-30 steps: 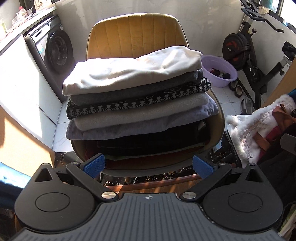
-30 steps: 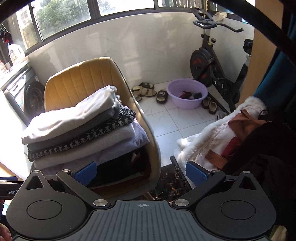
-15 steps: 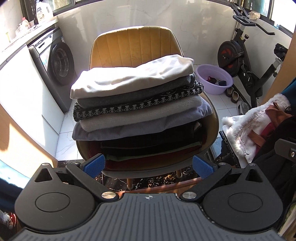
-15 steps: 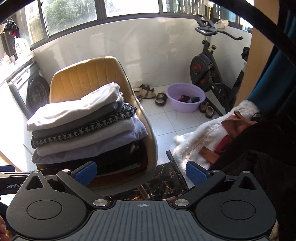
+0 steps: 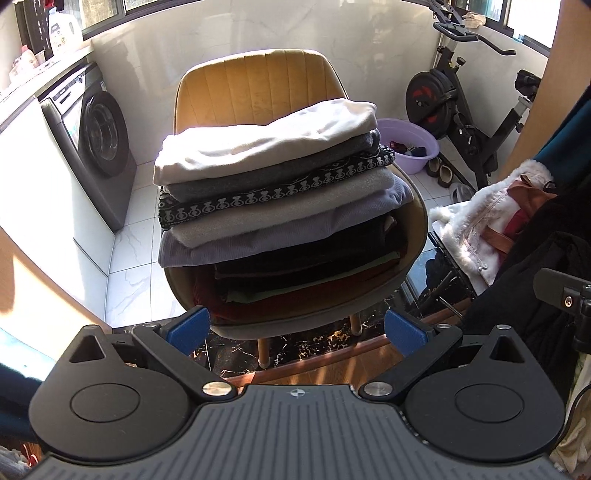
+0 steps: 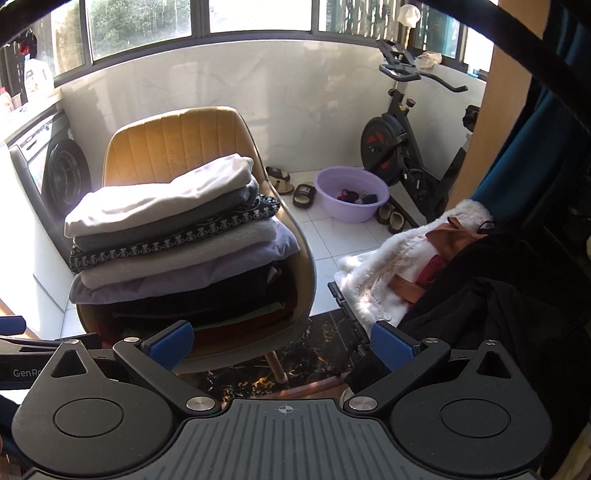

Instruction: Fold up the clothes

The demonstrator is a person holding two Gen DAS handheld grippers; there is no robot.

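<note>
On my far left I see a grey front-loading washing machine [image 5: 99,147] against the wall, with a white detergent jug [image 5: 65,31] on the counter above it. Next comes the mustard-yellow chair [image 5: 258,85], and on its seat sits the stack of folded clothes [image 5: 273,192]: a cream piece on top, then dark grey, a black-and-white patterned one, beige, lavender, and dark and red layers at the bottom. My left gripper [image 5: 295,328] hangs in front of the chair's seat edge with its blue pads spread wide, nothing between them. My right gripper [image 6: 280,343] is likewise spread wide and empty, held low in front of the chair, with the stack up and to its left. Further right, a purple basin [image 6: 351,197] stands on the white floor tiles with slippers [image 6: 304,194] beside it, and an exercise bike [image 6: 402,147] stands behind it. At the far right lies an unfolded heap: a white fleecy garment [image 6: 388,273] with brown and red cloth on it, and black clothing [image 6: 491,321] next to that.
</note>
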